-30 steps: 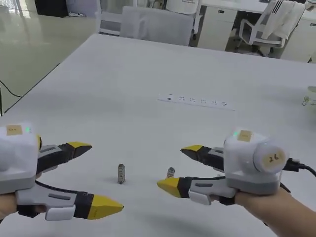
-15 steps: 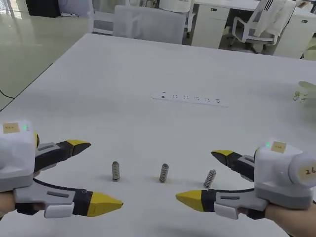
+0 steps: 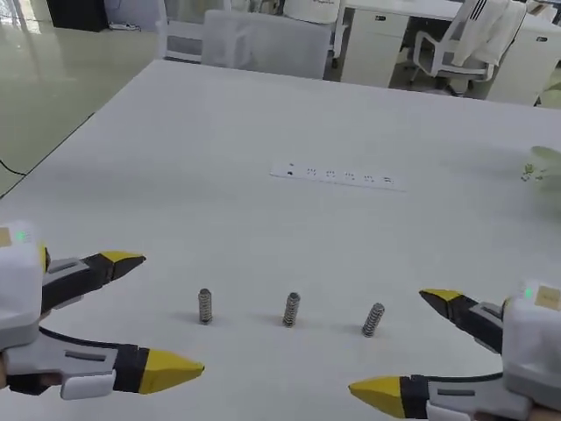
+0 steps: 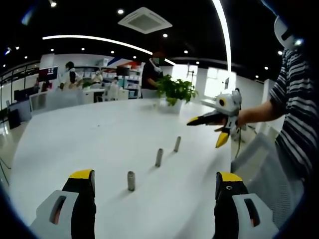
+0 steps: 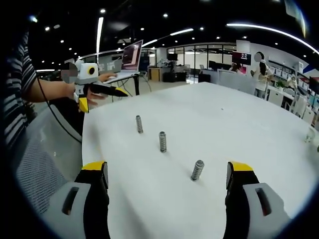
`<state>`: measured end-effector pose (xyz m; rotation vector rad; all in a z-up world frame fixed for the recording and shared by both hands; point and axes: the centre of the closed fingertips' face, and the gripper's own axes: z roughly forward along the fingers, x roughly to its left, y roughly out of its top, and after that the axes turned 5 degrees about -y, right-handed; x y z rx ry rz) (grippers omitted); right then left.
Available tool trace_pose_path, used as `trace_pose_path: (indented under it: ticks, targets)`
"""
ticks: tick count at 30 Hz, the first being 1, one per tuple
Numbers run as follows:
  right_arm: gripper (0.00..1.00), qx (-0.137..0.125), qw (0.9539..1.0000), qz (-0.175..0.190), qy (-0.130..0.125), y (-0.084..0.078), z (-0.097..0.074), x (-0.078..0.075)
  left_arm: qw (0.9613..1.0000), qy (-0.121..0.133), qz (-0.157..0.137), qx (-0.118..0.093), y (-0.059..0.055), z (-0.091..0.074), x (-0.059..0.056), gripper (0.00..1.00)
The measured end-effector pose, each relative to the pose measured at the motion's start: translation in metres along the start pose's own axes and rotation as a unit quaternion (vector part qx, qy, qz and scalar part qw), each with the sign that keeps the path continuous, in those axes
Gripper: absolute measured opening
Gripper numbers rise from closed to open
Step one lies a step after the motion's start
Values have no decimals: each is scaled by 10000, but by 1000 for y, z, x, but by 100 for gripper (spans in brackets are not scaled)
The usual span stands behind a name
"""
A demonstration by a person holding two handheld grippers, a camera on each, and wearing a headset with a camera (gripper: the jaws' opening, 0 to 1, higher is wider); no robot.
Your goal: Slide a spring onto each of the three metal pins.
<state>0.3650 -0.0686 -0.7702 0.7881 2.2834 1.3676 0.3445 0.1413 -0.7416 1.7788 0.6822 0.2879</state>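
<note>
Bench (image 3: 263, 132): white, broad, with a grey chair (image 3: 267, 42) at its far edge.

Left tool (image 3: 162, 313): held low at the near left of the bench, tips pointing right. Jaws stand wide apart and hold nothing. In its own gripper view the gap between the yellow tips frames the row of springs.

Right tool (image 3: 399, 343): held low at the near right, tips pointing left. Jaws likewise wide apart and hold nothing. Its upper tip lies near the right spring but is clear of it.

Strip (image 3: 336, 175): a white power strip lies flat at mid-bench, well beyond the springs.

Springs: three stand on the bench in a row between the two tools, spaced about evenly.
- Left spring (image 3: 205, 305): upright.
- Middle spring (image 3: 291, 309): close to upright.
- Right spring (image 3: 373, 319): leans slightly to the right.

None is touched by either tool. Whether a pin sits inside each coil cannot be told at this size.
</note>
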Motion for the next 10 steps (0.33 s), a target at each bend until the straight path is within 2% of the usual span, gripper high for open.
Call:
trace_pose_path:
  ticks: [10]
  targets:
    - [99,48,9998,88,-151,-11,-19,-12,9999,131,-63,-7,-3,-7,4,98]
